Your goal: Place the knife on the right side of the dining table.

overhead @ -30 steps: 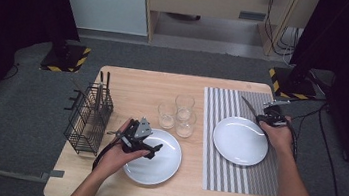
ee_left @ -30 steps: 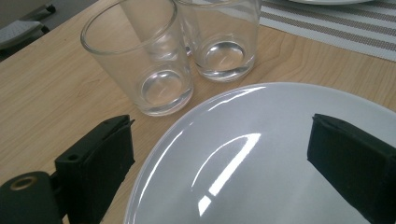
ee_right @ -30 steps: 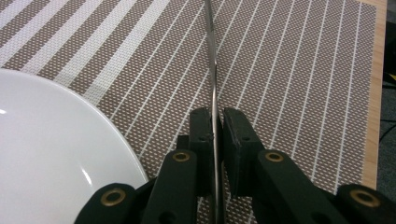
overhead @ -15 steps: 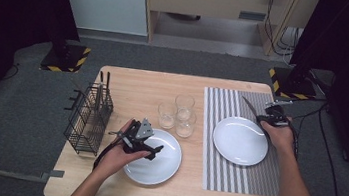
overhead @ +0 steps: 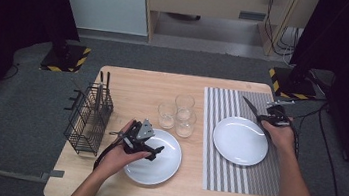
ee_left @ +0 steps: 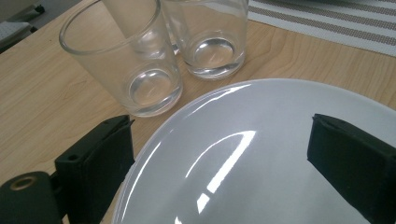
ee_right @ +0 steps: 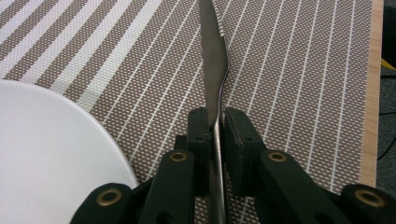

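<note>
My left gripper is open at the left rim of a white plate on the bare wood. In the left gripper view its jaws straddle that plate's rim, one jaw outside it and one over the plate. My right gripper is shut on a table knife at the far right of the striped placemat. The knife's blade points away from the jaws over the mat, beside a second white plate.
Three clear glasses stand together just beyond the left plate. A black wire basket holding dark cutlery stands at the table's left edge. The table's right edge runs close past the mat.
</note>
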### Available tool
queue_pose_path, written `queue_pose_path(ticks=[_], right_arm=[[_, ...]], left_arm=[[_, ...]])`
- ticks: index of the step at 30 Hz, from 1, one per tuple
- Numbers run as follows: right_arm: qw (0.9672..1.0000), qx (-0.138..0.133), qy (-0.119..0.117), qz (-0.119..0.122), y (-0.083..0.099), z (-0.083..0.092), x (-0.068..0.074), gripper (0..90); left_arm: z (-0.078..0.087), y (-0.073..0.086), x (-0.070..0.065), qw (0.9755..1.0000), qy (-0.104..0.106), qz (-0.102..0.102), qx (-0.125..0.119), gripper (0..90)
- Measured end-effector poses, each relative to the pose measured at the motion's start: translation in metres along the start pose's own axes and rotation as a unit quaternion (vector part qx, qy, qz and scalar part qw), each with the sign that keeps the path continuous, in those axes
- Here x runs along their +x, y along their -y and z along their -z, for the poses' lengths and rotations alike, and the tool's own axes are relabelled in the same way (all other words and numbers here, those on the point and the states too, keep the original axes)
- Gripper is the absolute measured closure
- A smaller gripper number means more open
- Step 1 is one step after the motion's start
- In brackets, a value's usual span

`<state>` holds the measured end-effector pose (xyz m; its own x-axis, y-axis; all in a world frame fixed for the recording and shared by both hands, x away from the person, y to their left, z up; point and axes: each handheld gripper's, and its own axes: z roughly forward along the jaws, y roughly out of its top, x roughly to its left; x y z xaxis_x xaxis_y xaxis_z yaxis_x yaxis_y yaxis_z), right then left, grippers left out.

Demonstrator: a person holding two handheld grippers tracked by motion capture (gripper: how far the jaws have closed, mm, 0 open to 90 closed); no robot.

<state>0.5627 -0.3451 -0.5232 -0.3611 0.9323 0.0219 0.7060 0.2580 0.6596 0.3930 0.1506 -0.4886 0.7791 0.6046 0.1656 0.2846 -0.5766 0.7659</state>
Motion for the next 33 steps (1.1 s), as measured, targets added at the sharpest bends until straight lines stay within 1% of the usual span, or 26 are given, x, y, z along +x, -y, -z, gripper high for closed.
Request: queue_pose_path(ticks=[5,9,13,15,16,19,21,22,26,29,32,33], right_arm=[[1.0000,-0.002,0.004,0.000,0.000,0.000,0.000,79.1],[1.0000,-0.001,0.003,0.005,0.000,0.000,0.000,78.9],[1.0000,-0.006,0.004,0.002,-0.001,-0.002,0.000,76.3],[0.9999,-0.009,0.005,-0.003,-0.001,-0.003,0.000,76.0],[0.9999,-0.011,0.002,-0.005,-0.001,-0.004,0.000,74.4],[0.9999,-0.012,0.003,-0.006,-0.002,-0.005,0.001,73.2],[0.9999,-0.012,0.006,-0.003,-0.004,-0.006,0.003,74.1],[1.0000,-0.009,0.001,-0.002,-0.004,-0.006,0.004,75.9],[0.9999,-0.009,-0.004,0.003,-0.005,-0.006,0.007,76.5],[0.9999,-0.010,-0.007,-0.002,-0.005,-0.007,0.009,76.6],[0.9998,-0.009,-0.018,0.004,-0.007,-0.008,0.012,77.0],[0.9998,-0.009,-0.018,0.004,-0.007,-0.008,0.012,77.0]], left_arm=[[0.000,0.000,0.000,1.0000,0.001,-0.001,-0.001,6.5],[-0.001,0.000,-0.001,1.0000,0.004,-0.001,0.000,6.5],[0.000,0.000,-0.002,1.0000,0.005,-0.002,-0.001,6.5],[0.000,0.000,-0.002,1.0000,0.005,-0.002,-0.001,6.5],[-0.001,0.000,-0.003,1.0000,0.006,-0.004,0.001,6.5],[-0.001,0.000,-0.005,0.9999,0.008,-0.007,0.002,6.5],[-0.002,-0.001,-0.006,0.9999,0.009,-0.009,0.002,6.5],[-0.002,-0.001,-0.006,0.9999,0.009,-0.008,0.002,6.5],[-0.001,-0.001,-0.005,0.9999,0.008,-0.008,0.001,6.5],[-0.001,-0.001,-0.005,0.9999,0.009,-0.009,0.001,6.5],[-0.001,-0.001,-0.005,0.9999,0.009,-0.009,0.001,6.6],[-0.001,-0.001,-0.005,0.9999,0.009,-0.009,0.001,6.5]])
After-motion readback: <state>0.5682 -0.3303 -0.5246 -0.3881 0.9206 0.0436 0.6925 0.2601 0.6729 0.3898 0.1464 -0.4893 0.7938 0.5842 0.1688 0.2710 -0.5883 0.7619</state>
